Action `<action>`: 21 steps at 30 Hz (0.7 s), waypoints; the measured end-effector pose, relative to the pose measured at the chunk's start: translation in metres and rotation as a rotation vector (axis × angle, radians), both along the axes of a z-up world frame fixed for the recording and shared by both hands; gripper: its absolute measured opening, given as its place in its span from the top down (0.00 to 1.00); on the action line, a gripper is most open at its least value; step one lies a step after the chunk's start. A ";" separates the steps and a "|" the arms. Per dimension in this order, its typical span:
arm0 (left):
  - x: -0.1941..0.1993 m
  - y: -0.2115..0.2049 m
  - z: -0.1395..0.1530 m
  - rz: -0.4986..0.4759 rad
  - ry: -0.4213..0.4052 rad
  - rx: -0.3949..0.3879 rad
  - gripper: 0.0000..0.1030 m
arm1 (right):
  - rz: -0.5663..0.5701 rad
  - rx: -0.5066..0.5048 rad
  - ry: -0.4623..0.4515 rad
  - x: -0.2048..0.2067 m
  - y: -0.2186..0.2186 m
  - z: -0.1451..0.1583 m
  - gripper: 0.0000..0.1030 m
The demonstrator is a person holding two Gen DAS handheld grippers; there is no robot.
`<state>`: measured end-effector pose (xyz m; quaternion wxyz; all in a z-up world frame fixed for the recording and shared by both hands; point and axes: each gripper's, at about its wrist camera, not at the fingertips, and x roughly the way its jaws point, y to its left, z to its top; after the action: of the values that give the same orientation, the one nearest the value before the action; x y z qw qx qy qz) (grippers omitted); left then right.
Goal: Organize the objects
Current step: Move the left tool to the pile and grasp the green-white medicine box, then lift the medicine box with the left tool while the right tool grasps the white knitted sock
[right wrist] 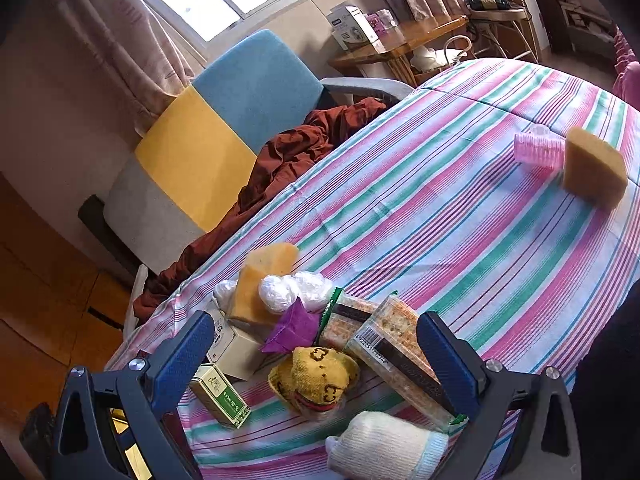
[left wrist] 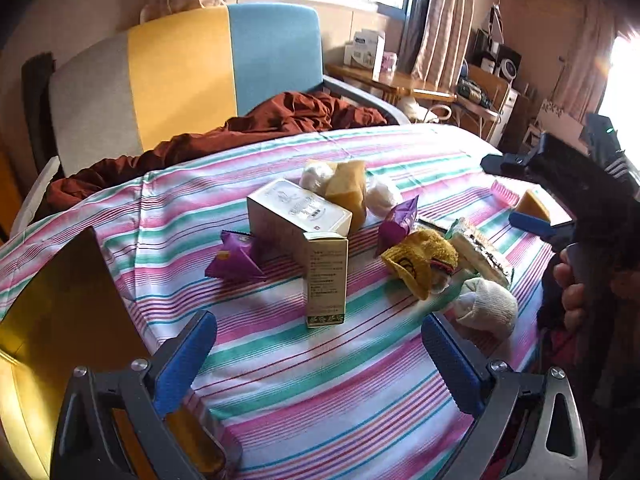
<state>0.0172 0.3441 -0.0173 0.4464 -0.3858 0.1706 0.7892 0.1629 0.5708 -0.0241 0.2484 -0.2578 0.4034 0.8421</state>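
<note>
Blue-padded jaws of the left gripper (left wrist: 316, 344) and right gripper (right wrist: 314, 354) both stand wide and hold nothing above the striped surface (left wrist: 304, 392). Nearest lie a white sock roll (right wrist: 384, 446), a yellow sock roll (right wrist: 316, 378) and a small green-printed box (left wrist: 326, 278), with cracker packs (right wrist: 396, 350) to their right. Farther off sit a larger box (left wrist: 296, 210), purple packets (left wrist: 236, 258) and a sponge (left wrist: 348, 194); another sponge (right wrist: 594, 168) lies well apart at far right, touching a pink roller (right wrist: 538, 150).
</note>
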 end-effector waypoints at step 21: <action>-0.019 0.047 -0.052 0.021 -0.074 -0.051 0.71 | 0.005 -0.022 0.013 -0.002 0.004 -0.005 0.00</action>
<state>-0.0019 0.3912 -0.0697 0.4343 -0.4274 0.1700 0.7745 0.1613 0.5744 -0.0290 0.2407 -0.2564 0.4134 0.8399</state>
